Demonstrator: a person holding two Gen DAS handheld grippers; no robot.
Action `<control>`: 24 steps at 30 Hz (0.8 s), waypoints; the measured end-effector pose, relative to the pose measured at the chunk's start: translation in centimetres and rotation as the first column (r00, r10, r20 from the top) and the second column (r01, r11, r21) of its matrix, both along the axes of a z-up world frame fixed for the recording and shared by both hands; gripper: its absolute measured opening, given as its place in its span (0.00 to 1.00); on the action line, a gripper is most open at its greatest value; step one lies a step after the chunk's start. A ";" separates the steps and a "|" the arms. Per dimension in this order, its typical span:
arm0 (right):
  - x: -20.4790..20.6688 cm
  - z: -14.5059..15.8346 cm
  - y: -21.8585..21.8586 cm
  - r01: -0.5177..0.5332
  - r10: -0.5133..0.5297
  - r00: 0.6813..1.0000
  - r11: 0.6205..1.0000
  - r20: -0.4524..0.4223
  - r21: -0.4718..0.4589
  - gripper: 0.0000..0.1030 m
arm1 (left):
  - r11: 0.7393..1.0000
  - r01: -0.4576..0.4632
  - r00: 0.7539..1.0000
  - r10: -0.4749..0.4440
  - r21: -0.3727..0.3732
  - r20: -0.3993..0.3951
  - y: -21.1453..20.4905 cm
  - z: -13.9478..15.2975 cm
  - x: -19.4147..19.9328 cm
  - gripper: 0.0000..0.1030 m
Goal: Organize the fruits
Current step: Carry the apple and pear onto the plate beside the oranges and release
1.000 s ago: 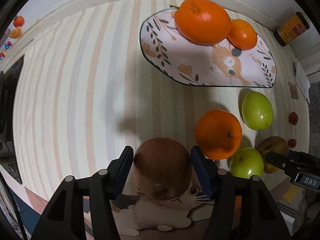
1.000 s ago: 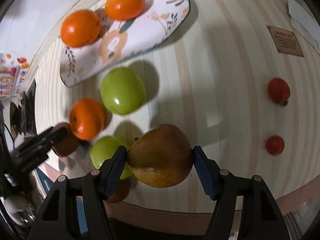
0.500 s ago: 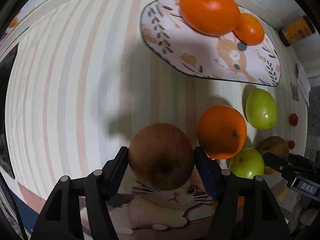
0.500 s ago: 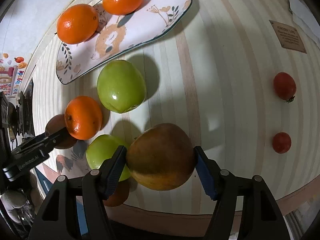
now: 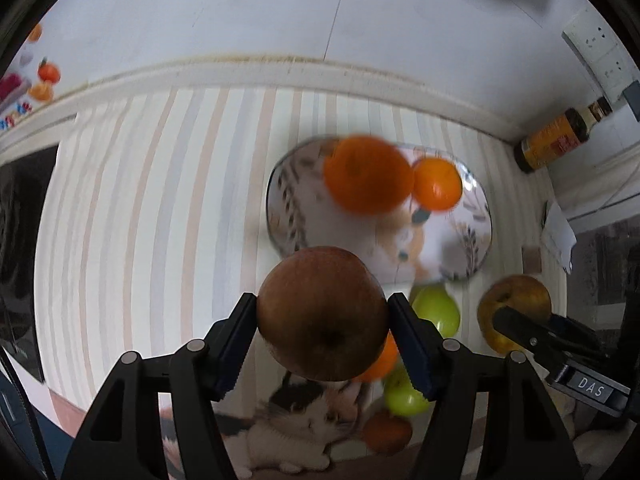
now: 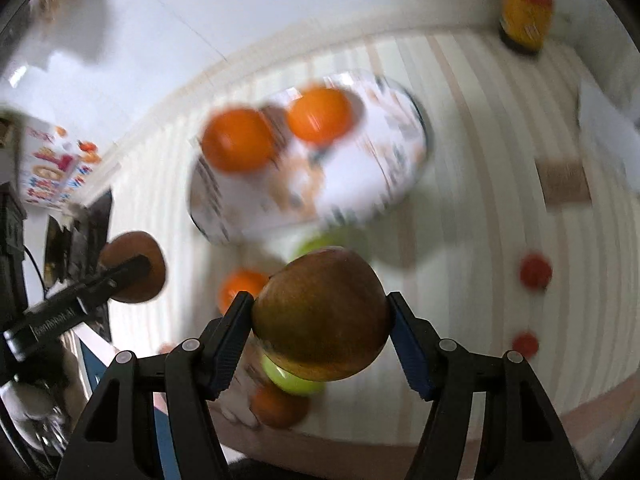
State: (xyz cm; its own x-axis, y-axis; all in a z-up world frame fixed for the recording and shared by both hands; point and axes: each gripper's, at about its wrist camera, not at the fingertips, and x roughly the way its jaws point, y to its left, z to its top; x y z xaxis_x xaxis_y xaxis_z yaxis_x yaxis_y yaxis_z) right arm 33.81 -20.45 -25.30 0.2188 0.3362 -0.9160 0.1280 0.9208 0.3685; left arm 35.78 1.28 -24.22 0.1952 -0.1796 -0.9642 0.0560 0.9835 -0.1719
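Note:
My left gripper (image 5: 322, 316) is shut on a round brown fruit (image 5: 322, 312) and holds it above the striped table; it also shows in the right wrist view (image 6: 134, 266). My right gripper (image 6: 320, 320) is shut on a brown-yellow pear-like fruit (image 6: 322, 312), also seen in the left wrist view (image 5: 514, 312). A patterned plate (image 5: 460, 248) behind holds two oranges (image 5: 368, 174) (image 5: 438, 184). Below the held fruits lie green fruits (image 5: 438, 310) (image 6: 292, 380) and an orange (image 6: 240, 288). A cat-print mat (image 5: 296, 432) lies at the near edge.
A dark sauce bottle (image 5: 560, 140) lies against the wall at the back right. Two small red fruits (image 6: 536, 272) (image 6: 526, 344) lie on the table to the right, near a brown card (image 6: 564, 182). The wall (image 5: 320, 20) borders the table's far side.
Both grippers have lifted and tilted up with their fruits held; the plate and loose fruits now sit lower and farther in view, and the wall has come into sight. The scene is motion-blurred.

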 end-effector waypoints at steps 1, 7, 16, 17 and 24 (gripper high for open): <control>1.1 0.2 0.3 -0.001 0.001 1.000 1.000 0.012 -0.009 0.67 | 1.000 0.002 1.000 -0.002 0.006 -0.003 -0.2 -0.2 0.9 0.62; 6.1 -2.3 2.5 -0.027 0.027 1.000 0.998 -0.015 -0.049 0.67 | 0.999 0.014 0.998 -0.010 0.049 -0.068 -1.7 -2.8 4.6 0.62; 9.1 -7.0 3.3 -0.048 0.042 0.996 0.995 -0.078 -0.085 0.67 | 0.998 0.004 0.988 0.005 0.057 -0.152 -2.0 -6.3 6.6 0.63; 9.2 -7.2 3.2 -0.051 0.044 0.995 0.996 -0.084 -0.075 0.67 | 0.999 0.006 0.987 0.003 0.054 -0.158 -2.0 -6.4 6.7 0.63; 9.1 -8.1 2.8 -0.055 0.050 0.992 0.998 -0.118 -0.043 0.70 | 0.998 -0.012 0.986 0.022 0.057 -0.164 -1.9 -6.8 6.9 0.63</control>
